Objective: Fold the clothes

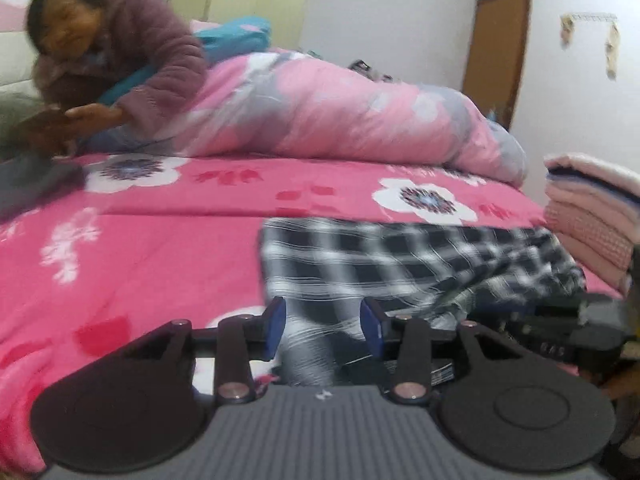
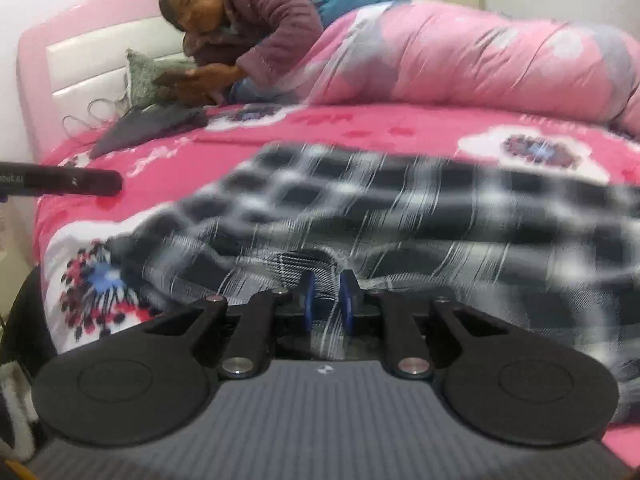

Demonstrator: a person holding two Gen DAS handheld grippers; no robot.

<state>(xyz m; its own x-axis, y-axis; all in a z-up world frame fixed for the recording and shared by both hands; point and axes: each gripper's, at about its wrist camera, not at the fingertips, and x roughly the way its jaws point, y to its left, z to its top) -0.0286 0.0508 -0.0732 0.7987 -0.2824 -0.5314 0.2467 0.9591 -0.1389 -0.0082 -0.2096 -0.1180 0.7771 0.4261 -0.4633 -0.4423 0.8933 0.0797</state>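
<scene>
My right gripper (image 2: 327, 300) pinches the checked shirt's (image 2: 400, 208) near edge; its length runs sideways ahead. My left gripper (image 1: 322, 322) gapes around a bunched fold, not clamping.

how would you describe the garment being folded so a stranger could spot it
On the bright pink floral bedsheet, in front of the rolled pink quilt, lies the checked garment. It is the only black-and-white plaid cloth; the folded stack beside it is pale pink.

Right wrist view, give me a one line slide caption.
Right gripper, jaws nearly closed on a fold of the black-and-white plaid garment lying on the pink floral bedspread.
</scene>
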